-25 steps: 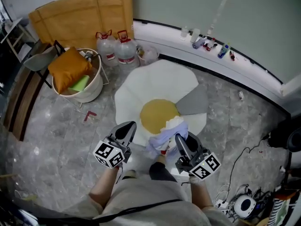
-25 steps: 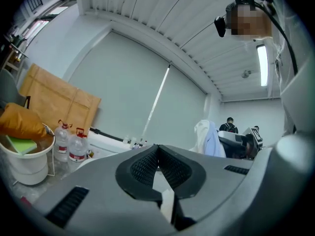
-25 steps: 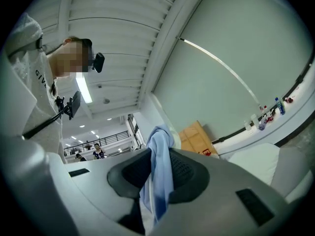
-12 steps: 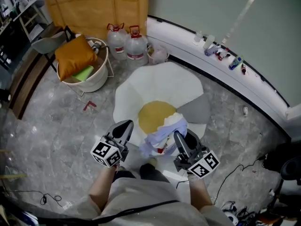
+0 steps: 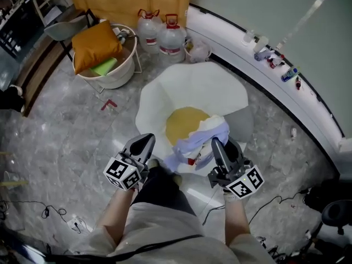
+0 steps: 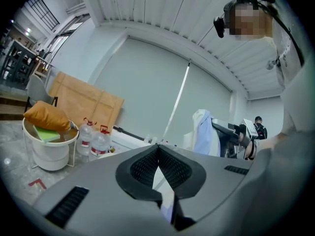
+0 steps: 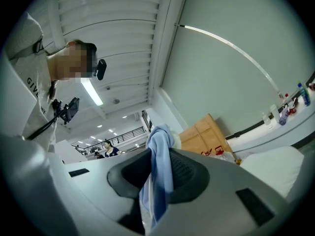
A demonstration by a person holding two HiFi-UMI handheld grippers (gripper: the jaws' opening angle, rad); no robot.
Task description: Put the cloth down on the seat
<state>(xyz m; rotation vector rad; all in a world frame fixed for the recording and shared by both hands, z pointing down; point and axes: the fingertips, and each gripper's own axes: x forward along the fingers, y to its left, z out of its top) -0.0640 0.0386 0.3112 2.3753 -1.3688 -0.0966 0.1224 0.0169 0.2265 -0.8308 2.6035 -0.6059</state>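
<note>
Cloth, a bunched white and pale-blue bundle, is clamped in the right gripper, whose jaws are clenched on a fold of it in the right gripper view. From there it drapes away to the left and forward. It hangs over the near right edge of the yellow centre of the egg-shaped white seat on the marble floor. The bundle's long axis runs slantwise, from the far right by the jaws down to the near left. From above, whether it already rests on the seat cannot be told. The right hand is the nearer one and carries the whole load, so the drop probably turns on lowering and releasing it just ahead of those jaws. The left gripper hangs near the cloth's left end but apart from it, jaws closed together on nothing. Compared with a second earlier, the grip is unchanged, while the person has stepped closer, and a dark-trousered leg now shows between the two grippers.
</note>
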